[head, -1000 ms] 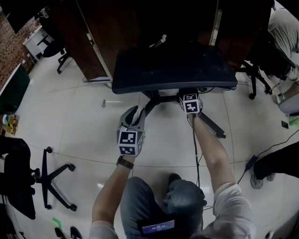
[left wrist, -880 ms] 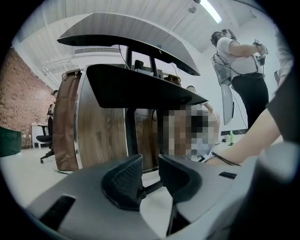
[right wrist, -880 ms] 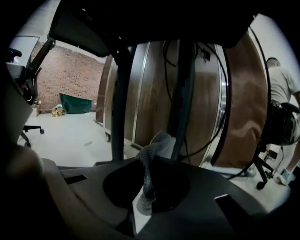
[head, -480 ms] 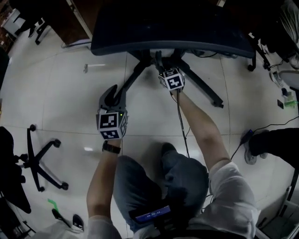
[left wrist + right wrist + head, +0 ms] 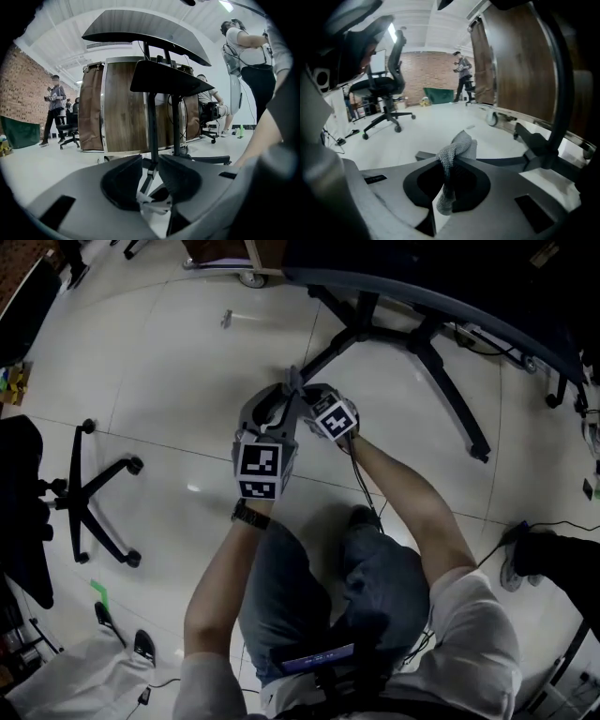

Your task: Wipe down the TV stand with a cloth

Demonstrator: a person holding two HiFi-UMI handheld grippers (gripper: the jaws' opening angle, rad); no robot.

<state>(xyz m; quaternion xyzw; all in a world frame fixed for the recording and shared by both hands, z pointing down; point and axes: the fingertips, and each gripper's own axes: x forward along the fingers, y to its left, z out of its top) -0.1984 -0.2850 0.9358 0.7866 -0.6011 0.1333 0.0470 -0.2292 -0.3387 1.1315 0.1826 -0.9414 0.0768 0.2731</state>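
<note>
Cloth (image 5: 458,143) is pinched in the right tongs (image 5: 451,163), low by the TV stand's leg (image 5: 337,341). It looks soft, light and floppy, so grab a thick fold. Left tongs (image 5: 150,165) are slightly apart, holding nothing.

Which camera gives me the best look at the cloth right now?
Right gripper view: the grey cloth sits centre frame, pinched in the right gripper. The head view shows only a small grey tip between the two grippers. The left gripper view shows just a pale scrap low between the left gripper's open jaws, perhaps cloth.
</note>
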